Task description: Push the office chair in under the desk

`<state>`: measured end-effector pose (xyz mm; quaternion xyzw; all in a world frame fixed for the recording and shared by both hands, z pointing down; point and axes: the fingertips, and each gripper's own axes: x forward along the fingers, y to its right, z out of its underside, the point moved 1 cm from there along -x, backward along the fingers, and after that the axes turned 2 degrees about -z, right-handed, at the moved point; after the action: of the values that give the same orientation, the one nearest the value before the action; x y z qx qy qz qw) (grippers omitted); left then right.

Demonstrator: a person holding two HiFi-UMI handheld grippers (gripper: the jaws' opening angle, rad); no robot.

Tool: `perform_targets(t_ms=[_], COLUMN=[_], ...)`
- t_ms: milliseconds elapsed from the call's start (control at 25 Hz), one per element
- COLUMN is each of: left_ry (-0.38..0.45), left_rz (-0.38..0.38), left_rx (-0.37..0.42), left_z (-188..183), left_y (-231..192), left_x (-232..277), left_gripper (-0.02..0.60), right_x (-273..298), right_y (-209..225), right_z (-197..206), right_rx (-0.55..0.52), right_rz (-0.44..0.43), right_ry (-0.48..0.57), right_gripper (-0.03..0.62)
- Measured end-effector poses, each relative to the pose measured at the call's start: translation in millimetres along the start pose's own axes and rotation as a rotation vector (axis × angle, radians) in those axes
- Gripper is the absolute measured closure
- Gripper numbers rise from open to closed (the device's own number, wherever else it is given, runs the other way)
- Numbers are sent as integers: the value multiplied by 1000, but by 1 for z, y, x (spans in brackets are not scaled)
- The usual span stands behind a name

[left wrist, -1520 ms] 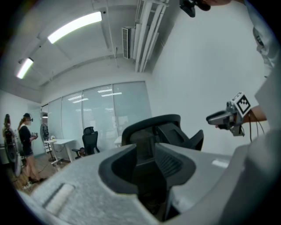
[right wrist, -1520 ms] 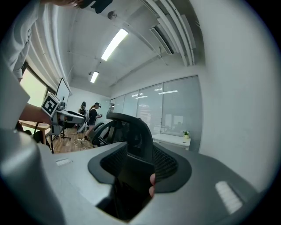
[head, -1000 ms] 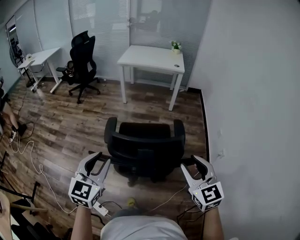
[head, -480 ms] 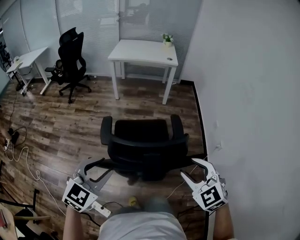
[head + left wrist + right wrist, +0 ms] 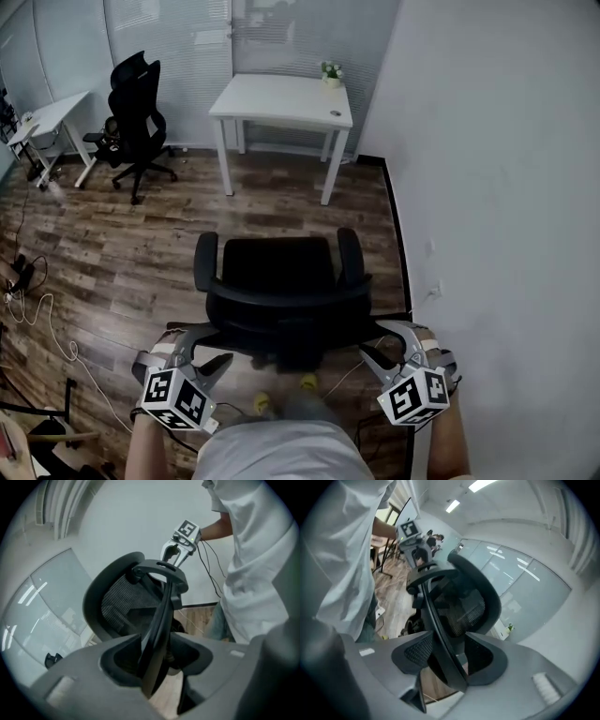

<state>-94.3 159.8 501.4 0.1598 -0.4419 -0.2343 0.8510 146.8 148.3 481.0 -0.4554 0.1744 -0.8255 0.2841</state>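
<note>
A black office chair (image 5: 281,291) stands on the wood floor with its seat facing a white desk (image 5: 281,98) a good step beyond it. My left gripper (image 5: 208,347) is at the left end of the chair's back. Its jaws are opening, and the thin black back-frame bar (image 5: 161,616) runs between them with gaps on both sides. My right gripper (image 5: 380,339) is at the right end of the back. It stands open around the same frame's bar (image 5: 436,625). The left gripper view shows the right gripper (image 5: 180,541) across the chair, and the right gripper view shows the left gripper (image 5: 412,538).
A small potted plant (image 5: 330,73) sits on the desk's far right corner. A second black chair (image 5: 136,112) and another white desk (image 5: 52,117) stand at the far left. Cables (image 5: 56,328) lie on the floor at left. A white wall (image 5: 487,187) runs close along the right.
Both grippers' jaws have widened and come off the chair's back. Both have dropped lower in the head view. The head camera has shifted, and the chair looks about where it was.
</note>
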Motion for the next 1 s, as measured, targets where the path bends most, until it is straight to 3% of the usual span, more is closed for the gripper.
perform_targets(t_ms=[120, 320, 520, 1000], left_ry=[-21, -115, -149, -211], left_rz=[0, -6, 29, 56], left_rx=[50, 182, 190, 267], left_z=[-3, 3, 9, 21], left_y=[1, 3, 2, -3], left_x=[8, 19, 26, 51], left_gripper=[388, 390, 390, 456], right_x=[9, 19, 38, 48], right_y=[0, -3, -8, -2], right_z=[19, 25, 30, 28], right_rx=[-87, -104, -181, -156], right_rz=[-17, -74, -95, -142], right_ry=[-91, -99, -175, -193], right_gripper=[394, 393, 395, 393])
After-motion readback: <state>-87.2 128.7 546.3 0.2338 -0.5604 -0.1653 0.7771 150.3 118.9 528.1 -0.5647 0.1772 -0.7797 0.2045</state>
